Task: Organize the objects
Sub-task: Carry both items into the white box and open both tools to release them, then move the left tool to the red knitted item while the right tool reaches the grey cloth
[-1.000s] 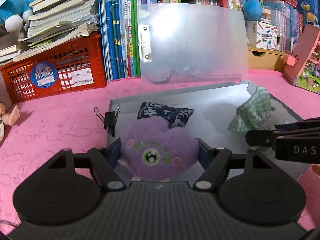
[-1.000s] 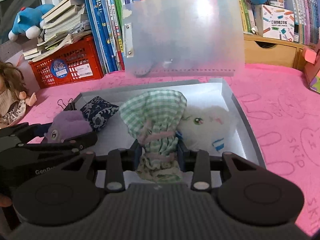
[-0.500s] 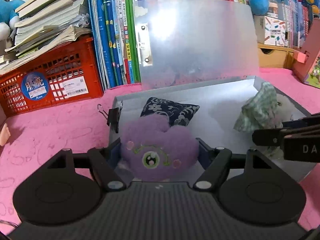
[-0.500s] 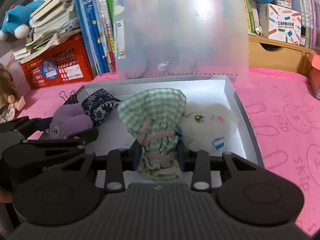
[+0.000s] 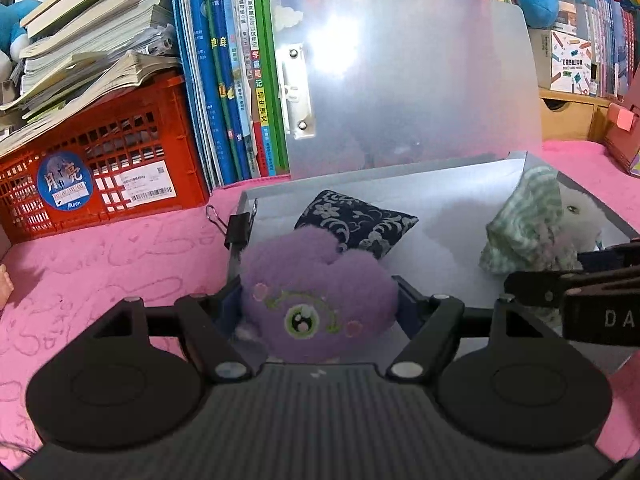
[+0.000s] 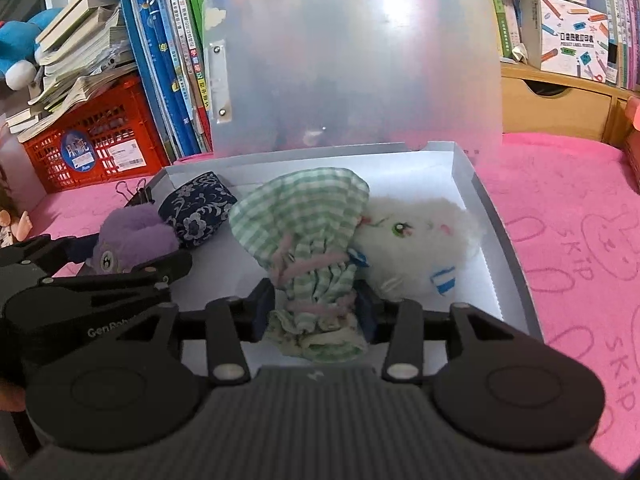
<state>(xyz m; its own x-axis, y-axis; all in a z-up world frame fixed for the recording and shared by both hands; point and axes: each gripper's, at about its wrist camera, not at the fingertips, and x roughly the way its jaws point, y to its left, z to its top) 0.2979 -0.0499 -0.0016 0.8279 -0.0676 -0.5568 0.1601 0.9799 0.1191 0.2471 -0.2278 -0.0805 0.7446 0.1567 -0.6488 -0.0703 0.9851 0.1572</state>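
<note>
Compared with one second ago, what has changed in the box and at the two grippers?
Both grippers have come closer to the books behind the open box. The right gripper is opening its jaws around the green checked pouch, which has not moved away. The left gripper still holds the purple plush. The navy floral cushion and white plush lie as before.

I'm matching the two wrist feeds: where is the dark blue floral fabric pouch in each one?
Left wrist: dark blue floral fabric pouch sits mid-frame, just behind the fuzzy purple plush toy between the left gripper's fingers.
Right wrist: upper left of centre, pouch in the box's far-left corner.
Shared landmark: black binder clip on the grey box's left wall.
</note>
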